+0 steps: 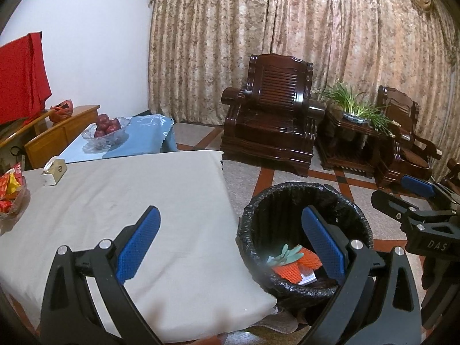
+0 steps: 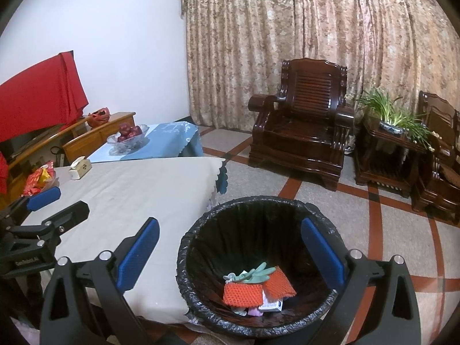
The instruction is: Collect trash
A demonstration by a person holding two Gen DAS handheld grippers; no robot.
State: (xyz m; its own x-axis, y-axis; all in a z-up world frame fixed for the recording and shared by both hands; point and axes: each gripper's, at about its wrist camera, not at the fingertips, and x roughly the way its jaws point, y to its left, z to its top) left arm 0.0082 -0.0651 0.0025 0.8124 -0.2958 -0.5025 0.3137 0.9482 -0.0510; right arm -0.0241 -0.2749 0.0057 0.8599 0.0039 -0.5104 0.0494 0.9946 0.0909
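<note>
Landmark: the bin (image 2: 258,261), black-lined, on the tiled floor just beside the corner of the table (image 1: 120,218).
Trash: orange foam netting (image 2: 244,293), a pale green glove-like piece (image 2: 256,273) and a small white carton (image 2: 271,306) lie at the bottom of the bin, piled together and touching.
Look of it: the netting is bright, soft mesh in two flattened pieces; the carton is half buried under them.
Left tongs (image 1: 230,244): spread wide, empty, held partly over the table edge and partly over the bin's mouth.
Right tongs (image 2: 230,253): spread wide, empty, straight above the bin.
Why so: both seem parked over the bin because that is the drop point.
Table near the bin: bare cloth; the tissue box (image 1: 54,172) and snack dish (image 1: 11,192) sit well away.
</note>
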